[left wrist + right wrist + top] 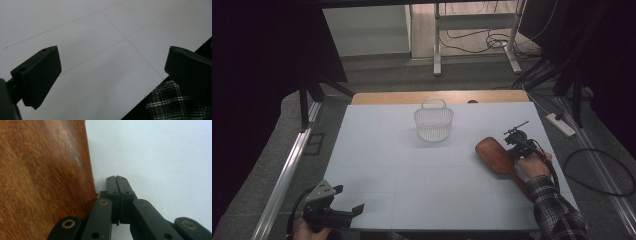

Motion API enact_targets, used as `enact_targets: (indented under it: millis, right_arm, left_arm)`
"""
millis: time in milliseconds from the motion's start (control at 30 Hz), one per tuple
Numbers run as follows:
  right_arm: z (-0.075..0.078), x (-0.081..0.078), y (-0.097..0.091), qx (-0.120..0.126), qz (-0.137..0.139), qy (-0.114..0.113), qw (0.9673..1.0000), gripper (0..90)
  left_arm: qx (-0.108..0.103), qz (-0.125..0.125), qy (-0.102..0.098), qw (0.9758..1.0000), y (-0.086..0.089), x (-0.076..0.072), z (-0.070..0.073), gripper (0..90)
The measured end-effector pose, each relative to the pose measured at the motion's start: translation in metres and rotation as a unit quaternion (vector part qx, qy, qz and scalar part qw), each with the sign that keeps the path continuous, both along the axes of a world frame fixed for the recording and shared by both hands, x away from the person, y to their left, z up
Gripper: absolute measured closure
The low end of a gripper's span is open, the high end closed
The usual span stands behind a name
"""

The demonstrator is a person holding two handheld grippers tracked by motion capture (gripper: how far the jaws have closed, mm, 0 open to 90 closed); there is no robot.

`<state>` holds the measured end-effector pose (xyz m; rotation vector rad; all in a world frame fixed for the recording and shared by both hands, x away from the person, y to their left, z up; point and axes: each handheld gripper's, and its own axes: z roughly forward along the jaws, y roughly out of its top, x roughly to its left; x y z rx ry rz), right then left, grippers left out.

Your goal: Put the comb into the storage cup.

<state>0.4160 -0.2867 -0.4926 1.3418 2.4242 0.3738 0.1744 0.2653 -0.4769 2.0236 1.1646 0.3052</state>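
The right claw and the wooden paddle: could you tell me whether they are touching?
Cannot tell. In the right gripper view the shut right claw sits right beside the wooden paddle, but no plain contact or gap shows.

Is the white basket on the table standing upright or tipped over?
Upright. In the high view the basket sits on its base with its opening up and its handle raised at the far rim.

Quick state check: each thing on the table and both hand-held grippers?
Basket: upright, empty, handle up.
Wooden paddle: flat on the table, beside the right gripper.
Left hand-held gripper: open, holding nothing.
Right hand-held gripper: shut, empty, against the paddle's edge.
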Motion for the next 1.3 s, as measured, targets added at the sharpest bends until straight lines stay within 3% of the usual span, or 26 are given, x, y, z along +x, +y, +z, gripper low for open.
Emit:
enact_targets:
  millis: [133, 367, 467, 567, 933, 1000, 1067, 1300]
  right_arm:
    - [0.005, -0.004, -0.002, 0.000, -0.001, -0.015, 0.9999, 86.4]
    - [0.025, -0.024, -0.006, 0.027, 0.014, -0.057, 0.9979, 81.1]
    - [0.031, -0.033, -0.006, 0.046, 0.022, -0.066, 0.9965, 77.5]
    - [0.034, -0.039, -0.005, 0.050, 0.028, -0.071, 0.9958, 72.5]
    - [0.045, -0.067, 0.000, 0.093, 0.048, -0.080, 0.9913, 46.2]
    - [0.046, -0.069, 0.000, 0.095, 0.050, -0.079, 0.9911, 43.6]
    - [0.047, -0.076, 0.000, 0.101, 0.053, -0.080, 0.9902, 34.2]
    - [0.048, -0.088, -0.004, 0.103, 0.047, -0.084, 0.9900, 14.7]
  left_arm:
    - [0.001, 0.001, -0.001, 1.0000, 0.000, 0.000, 0.000, 1.5]
    - [0.001, 0.001, -0.001, 1.0000, 0.000, -0.001, 0.000, 1.5]
    - [0.000, 0.001, -0.002, 1.0000, 0.000, -0.001, 0.000, 1.5]
    - [0.000, 0.001, -0.002, 1.0000, 0.000, -0.001, 0.000, 1.5]
    - [-0.008, 0.000, -0.001, 1.0000, 0.002, -0.001, 0.000, 1.4]
    - [-0.009, 0.000, -0.001, 1.0000, 0.002, -0.001, 0.000, 1.4]
    - [-0.010, 0.001, -0.001, 1.0000, 0.002, -0.001, 0.000, 1.4]
    - [-0.010, 0.000, -0.001, 1.0000, 0.002, -0.001, 0.000, 1.4]
